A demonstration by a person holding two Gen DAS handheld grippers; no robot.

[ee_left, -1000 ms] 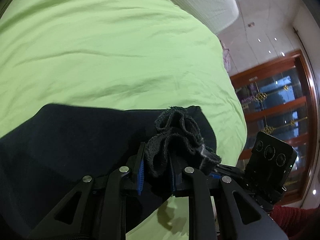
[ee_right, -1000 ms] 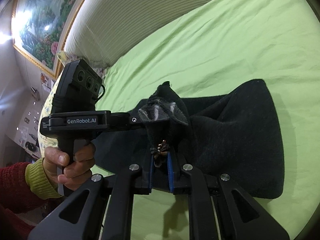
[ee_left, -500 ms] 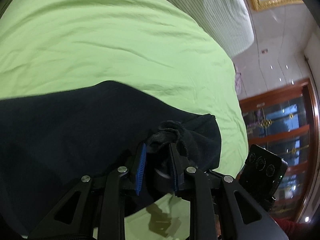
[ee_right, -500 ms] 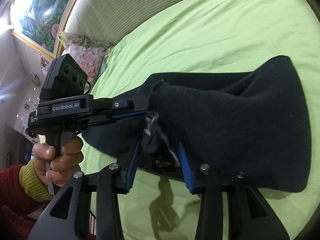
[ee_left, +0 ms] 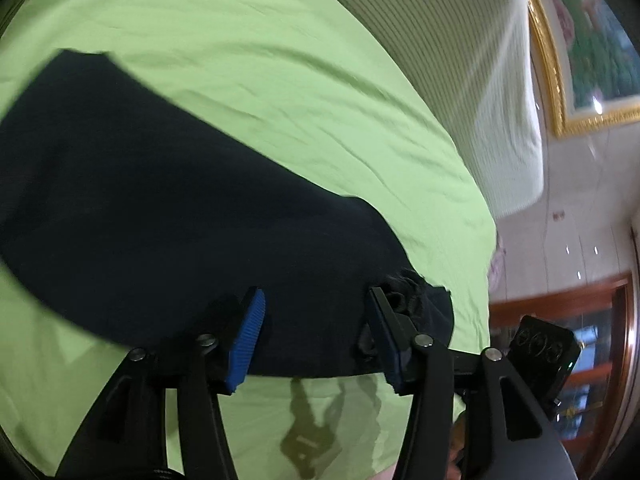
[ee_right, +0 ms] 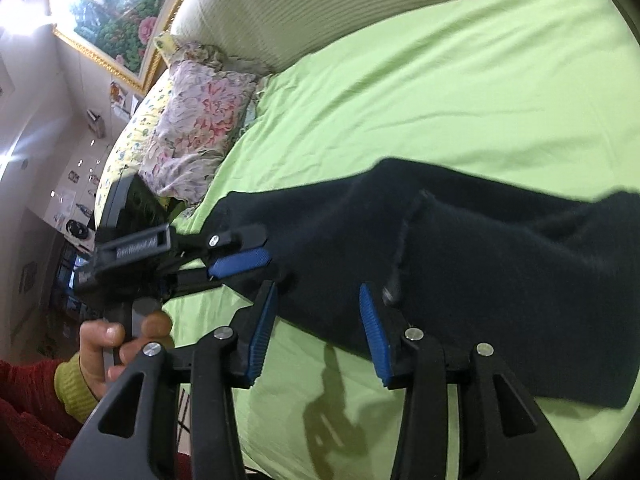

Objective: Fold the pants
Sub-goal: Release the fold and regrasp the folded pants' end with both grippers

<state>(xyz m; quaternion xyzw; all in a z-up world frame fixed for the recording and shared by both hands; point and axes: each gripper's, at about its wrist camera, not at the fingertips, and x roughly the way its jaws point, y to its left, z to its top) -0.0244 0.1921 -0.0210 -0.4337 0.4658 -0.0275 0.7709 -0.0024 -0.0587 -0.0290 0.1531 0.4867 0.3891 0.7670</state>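
The black pants (ee_left: 168,216) lie folded on the green bed sheet (ee_left: 280,80). In the right wrist view the pants (ee_right: 500,264) stretch from the centre to the right. My left gripper (ee_left: 316,336) is open and empty, its blue-padded jaws spread over the pants' near edge, with a bunched end of cloth by the right finger. My right gripper (ee_right: 316,332) is open and empty above the pants' near edge. The left gripper (ee_right: 236,256) also shows in the right wrist view, open, held by a hand.
A striped white headboard (ee_left: 460,60) stands past the bed. A floral pillow (ee_right: 196,116) lies at the head of the bed. A framed painting (ee_right: 120,12) hangs on the wall. A wooden door (ee_left: 580,320) stands at the right.
Both grippers have opened and let go of the bunched pants fabric. The pants have dropped flat onto the sheet, and both grippers have drawn back a little.
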